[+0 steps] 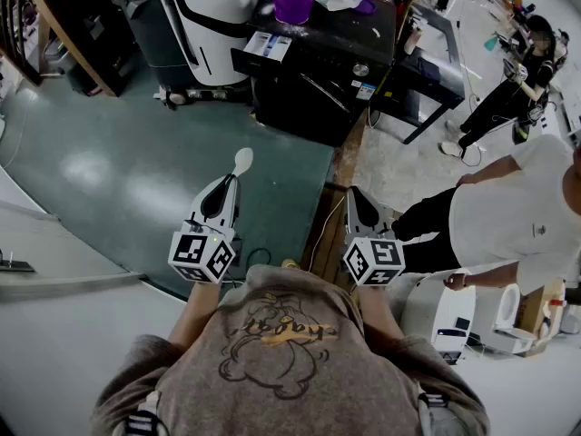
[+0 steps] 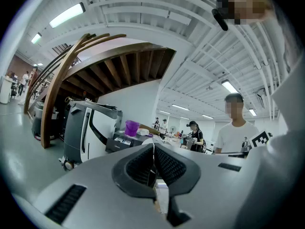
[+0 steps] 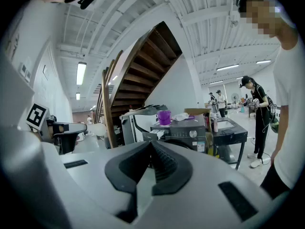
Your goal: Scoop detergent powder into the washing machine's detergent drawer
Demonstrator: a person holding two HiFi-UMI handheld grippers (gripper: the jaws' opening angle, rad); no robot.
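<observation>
While the left gripper [image 1: 238, 180] pinches a spoon [image 1: 243, 160], handle hidden between its fingers [image 2: 138, 168], the right gripper [image 1: 352, 192] holds its own together.

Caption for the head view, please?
A white spoon in the left gripper, right gripper shut and empty, washing machine with purple tub ahead.

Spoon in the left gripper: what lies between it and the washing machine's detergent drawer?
Only bare green floor, as the head view shows. The spoon, held in the left gripper, is well short of the drawer.
</observation>
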